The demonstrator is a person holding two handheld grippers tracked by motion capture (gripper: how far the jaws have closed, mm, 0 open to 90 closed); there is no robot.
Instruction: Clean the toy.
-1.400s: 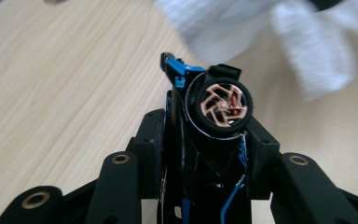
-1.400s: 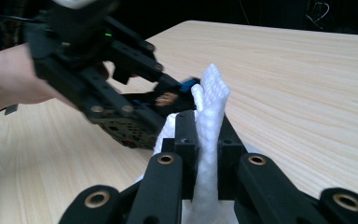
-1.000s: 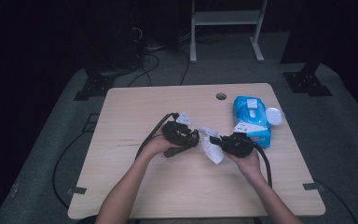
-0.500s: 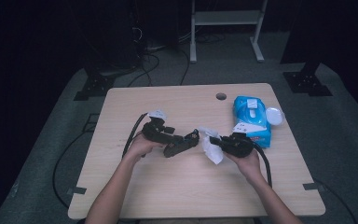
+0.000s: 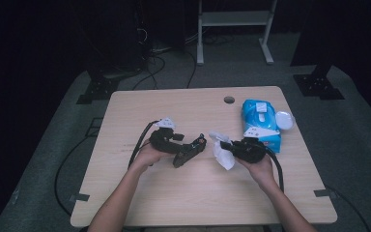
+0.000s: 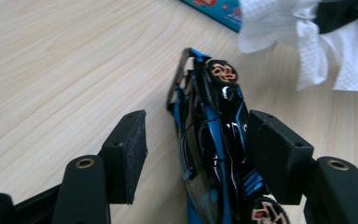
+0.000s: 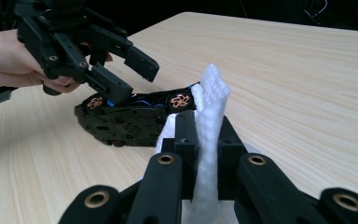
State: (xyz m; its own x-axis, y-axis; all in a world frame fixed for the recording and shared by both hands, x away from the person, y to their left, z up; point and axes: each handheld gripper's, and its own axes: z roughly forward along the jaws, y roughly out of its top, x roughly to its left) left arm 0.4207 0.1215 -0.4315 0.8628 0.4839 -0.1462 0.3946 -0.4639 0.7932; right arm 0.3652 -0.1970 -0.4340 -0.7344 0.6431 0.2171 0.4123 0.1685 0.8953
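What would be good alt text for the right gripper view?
The right gripper pinches a white tissue upright between its black jaws, close to a black and blue toy car lying on its side on a wooden table. Behind it, the left gripper stands open over the car.

Dim room, dark bkgd; table (image 5: pixel 174 106) evenly lit from above w/ soft shadows. High view grainy; near jaws blurred in gripper views.
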